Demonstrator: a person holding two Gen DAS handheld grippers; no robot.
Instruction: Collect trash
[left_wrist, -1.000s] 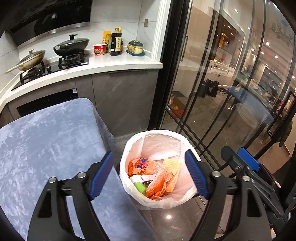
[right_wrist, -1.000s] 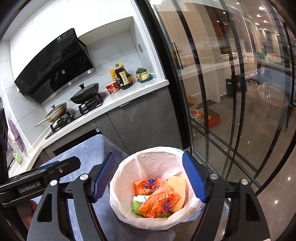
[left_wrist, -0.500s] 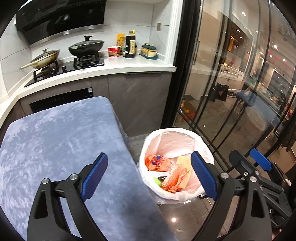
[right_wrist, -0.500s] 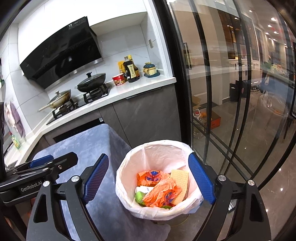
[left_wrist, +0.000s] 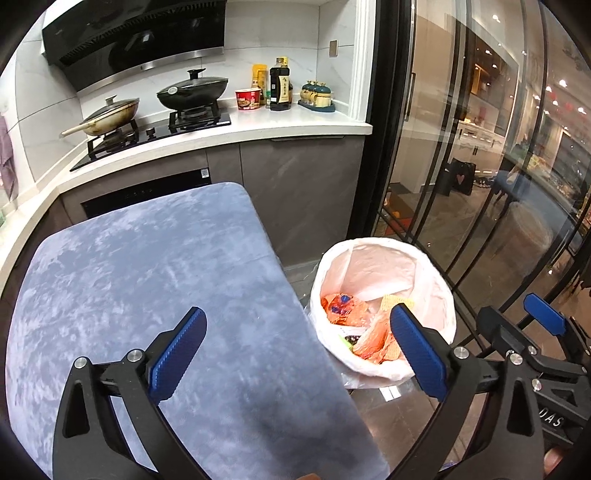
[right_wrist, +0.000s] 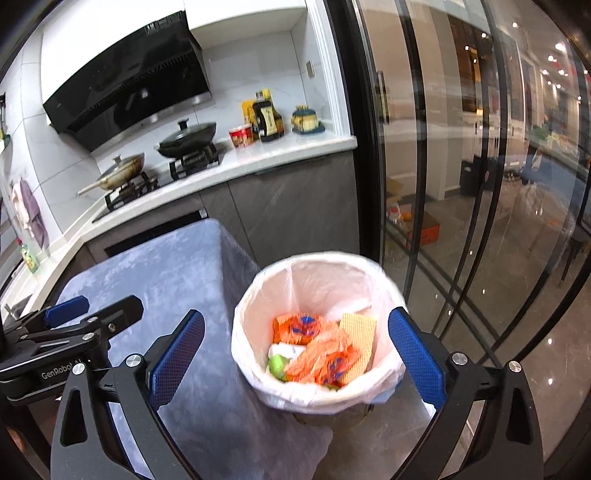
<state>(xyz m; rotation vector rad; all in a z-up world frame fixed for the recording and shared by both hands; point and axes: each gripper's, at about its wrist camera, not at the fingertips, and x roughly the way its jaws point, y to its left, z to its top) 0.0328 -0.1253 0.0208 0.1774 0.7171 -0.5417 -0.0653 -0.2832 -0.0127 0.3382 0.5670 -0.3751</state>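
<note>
from the left wrist camera, the left gripper (left_wrist: 297, 347) has its jaws spread wide and holds nothing. its left finger hangs over the table (left_wrist: 147, 280), which is covered in a blue-grey velvety cloth, and its right finger sits in front of the trash bin (left_wrist: 436, 291). the bin stands on the dark glossy floor just beside the table's right edge, lined with a white bag. inside it lie orange wrappers (left_wrist: 341, 304), a tan wafer (left_wrist: 388, 301) and a bit of something green. the right gripper (left_wrist: 517, 325) shows at the lower right, past the bin. behind the table runs a white counter (left_wrist: 258, 125) with a lidded black wok (left_wrist: 192, 90), a pan (left_wrist: 110, 114), a red cup (left_wrist: 248, 99) and a dark bottle (left_wrist: 280, 86). glass doors (left_wrist: 480, 147) with black frames fill the right side.

from the right wrist camera, the right gripper (right_wrist: 295, 350) is also wide apart and empty, its two blue pads framing the trash bin (right_wrist: 369, 269) from either side without touching it. the orange wrappers (right_wrist: 317, 347) lie in the middle, the wafer (right_wrist: 358, 332) leans at the right, and a green piece (right_wrist: 277, 363) sits at the left. the left gripper (right_wrist: 92, 314) is over the table (right_wrist: 166, 266) at the left, its jaws apart. the picture is slightly blurred.
</note>
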